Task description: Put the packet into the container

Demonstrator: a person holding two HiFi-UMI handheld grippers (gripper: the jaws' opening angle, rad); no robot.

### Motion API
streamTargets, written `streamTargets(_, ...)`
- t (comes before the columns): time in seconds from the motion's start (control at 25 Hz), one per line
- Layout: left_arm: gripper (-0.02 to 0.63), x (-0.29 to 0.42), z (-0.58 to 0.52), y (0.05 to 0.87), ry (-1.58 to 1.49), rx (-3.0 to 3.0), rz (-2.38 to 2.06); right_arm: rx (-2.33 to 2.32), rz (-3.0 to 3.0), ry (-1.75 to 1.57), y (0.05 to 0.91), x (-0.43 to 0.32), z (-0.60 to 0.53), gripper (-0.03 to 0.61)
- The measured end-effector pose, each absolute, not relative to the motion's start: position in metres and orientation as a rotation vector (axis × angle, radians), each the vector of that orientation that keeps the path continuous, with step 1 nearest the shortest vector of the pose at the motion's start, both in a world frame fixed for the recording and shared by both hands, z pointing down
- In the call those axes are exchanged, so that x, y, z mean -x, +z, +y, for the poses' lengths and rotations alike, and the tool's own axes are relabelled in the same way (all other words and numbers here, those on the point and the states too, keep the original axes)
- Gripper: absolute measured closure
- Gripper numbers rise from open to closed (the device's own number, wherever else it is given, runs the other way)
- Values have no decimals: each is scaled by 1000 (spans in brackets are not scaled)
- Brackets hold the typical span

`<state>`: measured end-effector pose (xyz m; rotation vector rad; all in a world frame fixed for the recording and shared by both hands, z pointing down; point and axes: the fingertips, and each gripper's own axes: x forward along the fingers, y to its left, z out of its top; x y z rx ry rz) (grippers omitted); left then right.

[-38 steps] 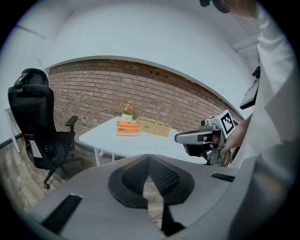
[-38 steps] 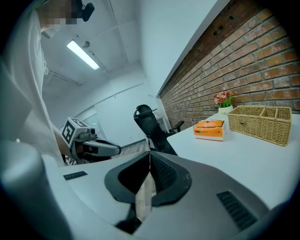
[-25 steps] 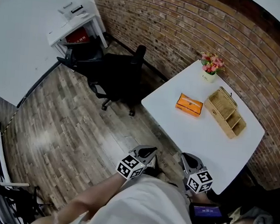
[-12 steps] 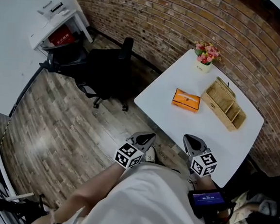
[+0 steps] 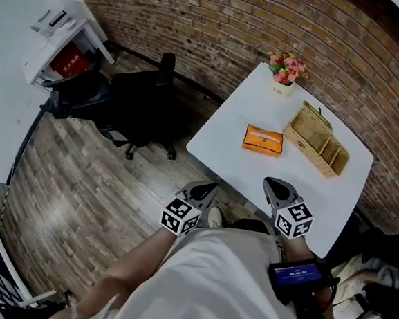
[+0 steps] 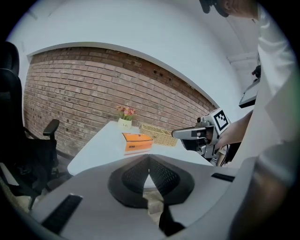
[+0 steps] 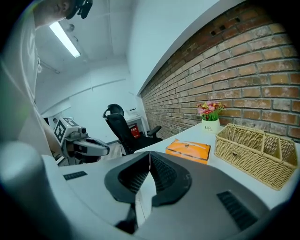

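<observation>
Orange packet lies flat mid-desk, long axis crosswise to the person, wicker container just beside it on the right. Right gripper is nearer, packet ahead & slightly left; left gripper further off. Both pressed together, empty.

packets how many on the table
1: the orange packet lies flat mid-table, left of the basket and apart from it. None shows inside the basket, though its bottom is partly hidden.
</observation>
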<state>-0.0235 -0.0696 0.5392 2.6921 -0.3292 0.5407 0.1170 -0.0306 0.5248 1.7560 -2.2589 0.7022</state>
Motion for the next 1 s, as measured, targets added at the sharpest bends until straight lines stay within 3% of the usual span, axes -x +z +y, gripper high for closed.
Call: streamTargets(1.0,603,-9,-96,556,602,-2658,-295,-1629,-2195,678,545,-155,-80,566)
